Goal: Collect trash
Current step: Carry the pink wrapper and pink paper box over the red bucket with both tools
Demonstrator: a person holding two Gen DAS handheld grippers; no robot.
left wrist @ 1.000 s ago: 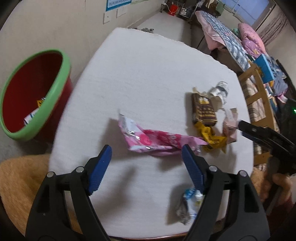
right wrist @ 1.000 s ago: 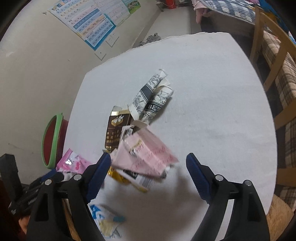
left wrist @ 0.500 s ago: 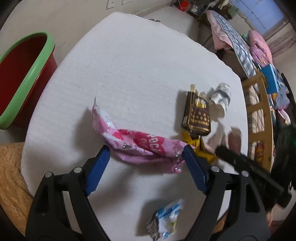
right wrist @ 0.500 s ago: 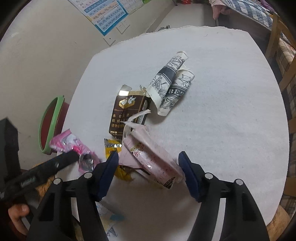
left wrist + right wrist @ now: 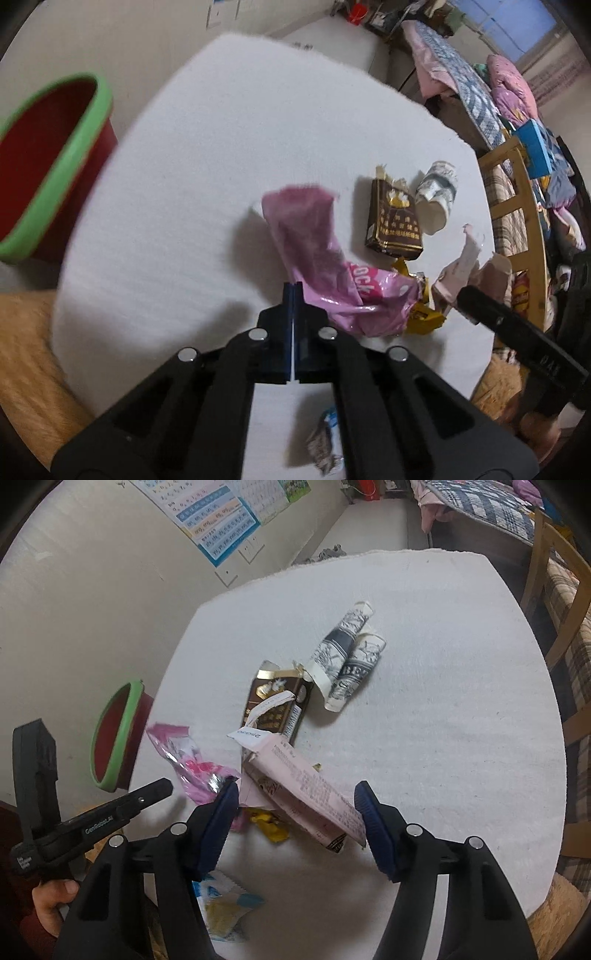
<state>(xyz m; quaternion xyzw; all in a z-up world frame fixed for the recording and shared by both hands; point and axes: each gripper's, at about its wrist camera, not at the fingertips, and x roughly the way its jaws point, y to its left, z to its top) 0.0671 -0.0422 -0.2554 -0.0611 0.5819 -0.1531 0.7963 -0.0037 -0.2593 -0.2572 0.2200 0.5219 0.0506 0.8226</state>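
My left gripper (image 5: 293, 291) is shut on the pink snack wrapper (image 5: 317, 254), which stands lifted and blurred above the white table (image 5: 207, 177); it also shows in the right wrist view (image 5: 184, 760). My right gripper (image 5: 295, 805) has its jaws around the pale pink carton (image 5: 306, 794), pads close to or touching it. The carton also shows in the left wrist view (image 5: 476, 269). The red bin with a green rim (image 5: 40, 162) stands on the floor at the left.
A brown box (image 5: 277, 709), two rolled paper cups (image 5: 351, 661), a yellow wrapper (image 5: 269, 823) and a blue-white wrapper (image 5: 221, 908) lie on the table. A wooden chair (image 5: 554, 602) stands at the right and a bed (image 5: 461, 74) behind.
My left gripper closed on the pink wrapper and raised it. My right gripper narrowed around the pink carton.
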